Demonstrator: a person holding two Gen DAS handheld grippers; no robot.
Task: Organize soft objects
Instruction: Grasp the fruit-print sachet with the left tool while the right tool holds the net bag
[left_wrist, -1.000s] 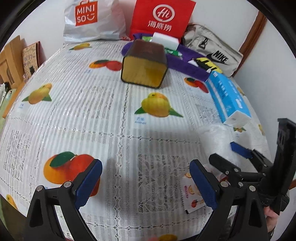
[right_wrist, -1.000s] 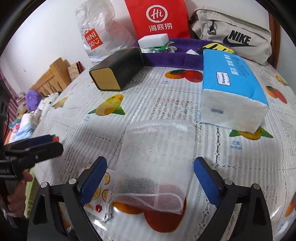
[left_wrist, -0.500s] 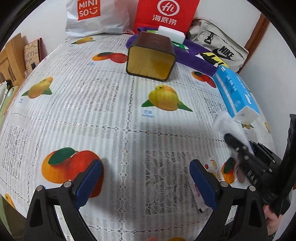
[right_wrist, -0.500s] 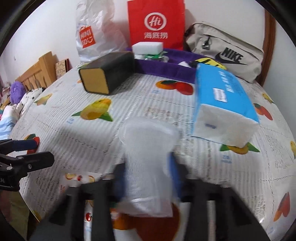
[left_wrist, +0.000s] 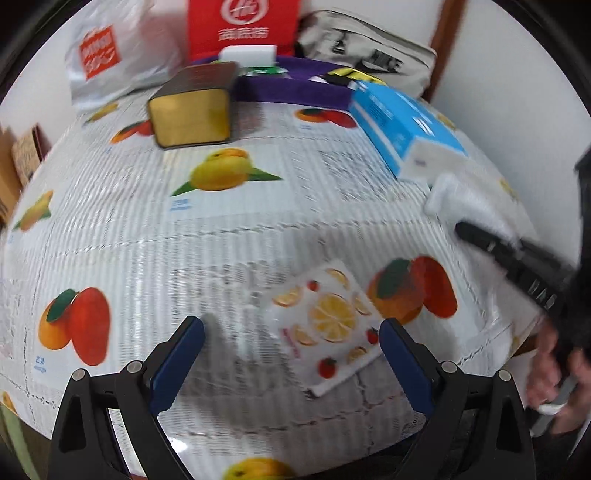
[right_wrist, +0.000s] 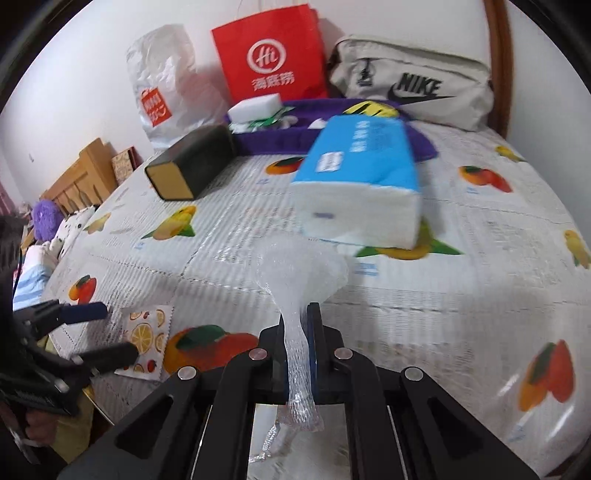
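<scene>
My right gripper (right_wrist: 297, 332) is shut on a clear white mesh bag (right_wrist: 301, 273) and holds it above the table; the bag fans out ahead of the fingers and also shows in the left wrist view (left_wrist: 469, 201). My left gripper (left_wrist: 291, 354) is open and empty, low over a small fruit-print packet (left_wrist: 325, 328), which lies flat between its fingers. The packet also shows in the right wrist view (right_wrist: 146, 338). A purple tray (right_wrist: 295, 136) with a white sponge (right_wrist: 255, 107) stands at the back.
A blue tissue pack (right_wrist: 362, 177) lies just ahead of the mesh bag. A dark box with a gold end (right_wrist: 192, 162) lies on its side at the left. Red bag (right_wrist: 269, 55), Miniso bag (right_wrist: 162, 88) and Nike bag (right_wrist: 410, 85) line the wall.
My right gripper closed on the mesh bag and lifted it off the table. My left gripper swung right, so the fruit-print packet now lies between its fingers.
</scene>
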